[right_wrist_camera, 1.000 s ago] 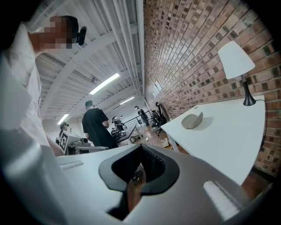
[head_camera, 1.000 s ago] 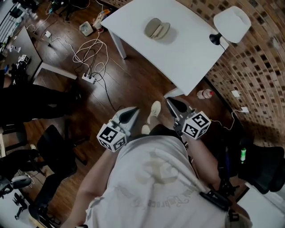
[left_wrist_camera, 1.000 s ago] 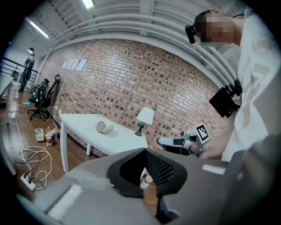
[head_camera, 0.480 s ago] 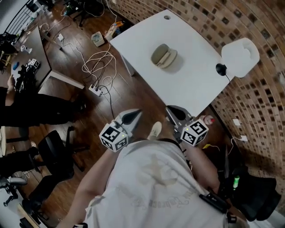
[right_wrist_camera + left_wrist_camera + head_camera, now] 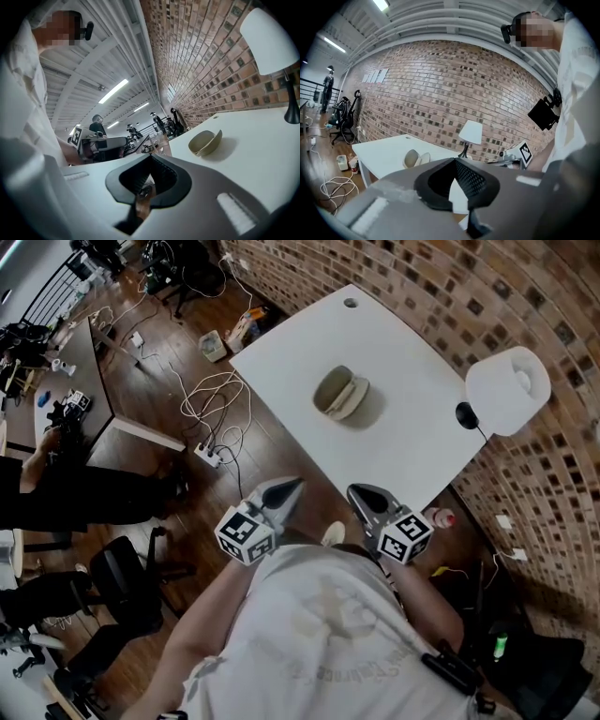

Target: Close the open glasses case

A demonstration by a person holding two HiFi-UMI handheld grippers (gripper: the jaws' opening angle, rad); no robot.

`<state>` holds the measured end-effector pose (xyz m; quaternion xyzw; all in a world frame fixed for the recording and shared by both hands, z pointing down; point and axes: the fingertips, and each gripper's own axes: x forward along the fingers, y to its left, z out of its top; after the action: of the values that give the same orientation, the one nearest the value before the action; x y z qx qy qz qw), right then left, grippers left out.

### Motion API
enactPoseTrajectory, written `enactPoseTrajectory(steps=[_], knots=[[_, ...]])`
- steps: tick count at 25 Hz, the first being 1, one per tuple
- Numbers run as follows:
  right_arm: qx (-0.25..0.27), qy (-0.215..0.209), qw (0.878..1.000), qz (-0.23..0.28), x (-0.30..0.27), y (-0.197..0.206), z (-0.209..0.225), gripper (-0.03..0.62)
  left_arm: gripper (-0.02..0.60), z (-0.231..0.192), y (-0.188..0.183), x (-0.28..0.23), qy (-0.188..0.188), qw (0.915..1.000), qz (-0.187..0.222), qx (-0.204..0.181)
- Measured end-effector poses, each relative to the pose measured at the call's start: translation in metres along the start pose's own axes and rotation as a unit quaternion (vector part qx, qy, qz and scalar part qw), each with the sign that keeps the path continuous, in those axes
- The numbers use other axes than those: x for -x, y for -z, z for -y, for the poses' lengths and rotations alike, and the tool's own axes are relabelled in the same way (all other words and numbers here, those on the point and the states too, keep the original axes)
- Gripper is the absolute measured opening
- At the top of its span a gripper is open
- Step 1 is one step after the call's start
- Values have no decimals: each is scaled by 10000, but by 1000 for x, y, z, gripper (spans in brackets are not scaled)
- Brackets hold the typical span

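Closed in on the white desk (image 5: 403, 352), now larger and lower in the head view than a second before, its near edge slanting from centre left down to lower right. Amounted to approach only, by the look of it: nothing touched, the closing itself not yet begun. Crossed dark wooden floor (image 5: 281, 442), with a tangle of cables (image 5: 211, 404) and a power strip (image 5: 211, 456) off at the left, well clear of the way in. Passed no obstacle along the near edge. Noted a white lamp (image 5: 509, 390) at the desk's right side against the brick wall (image 5: 422, 277), well apart from the target. Found the glasses case (image 5: 340, 393) lying near the desk's middle, its two halves spread apart, bare desk all round, so free room for coming in from the near edge or from above. Carried the left gripper (image 5: 292, 487) and right gripper (image 5: 356, 493) side by side at lower centre, both short of the near edge and over the floor. Held both pairs of fingers pressed together, tips meeting, nothing between them. Would likely need a further reach across the bare desk, then a push to fold one half onto the other.
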<state>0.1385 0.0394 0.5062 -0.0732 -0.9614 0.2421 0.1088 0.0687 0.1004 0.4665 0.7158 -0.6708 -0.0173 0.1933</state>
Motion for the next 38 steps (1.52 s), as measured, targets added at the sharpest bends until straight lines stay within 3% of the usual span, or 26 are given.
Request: enactPoseTrajectory(steps=[9,16,21,25,30,38], knots=[[104,350,9993,85,-13,-22,26,8,6,-24,-6,-29,250,9996,-12,100],[5,917,9953,303,-32,-37,46,8,6,-54,-14,-57,856,9962,-182,35],[-36,1818,9824,434,-41,-47,70,8,6,-82,-18,-75,1615,9863,-347,-46],[37,1685,9848,411,-90,-65,81,8,6,-131,-35,-72,1514,9876,-396,-145],[-1,2014,9777,603,-103,-84,94,8,6,-141,-39,-85,2079,9754,-636,-356],[-53,2503,9656,704,-131,-96,102,8,6,-174,-46,-93,2560,9625,-816,-361]])
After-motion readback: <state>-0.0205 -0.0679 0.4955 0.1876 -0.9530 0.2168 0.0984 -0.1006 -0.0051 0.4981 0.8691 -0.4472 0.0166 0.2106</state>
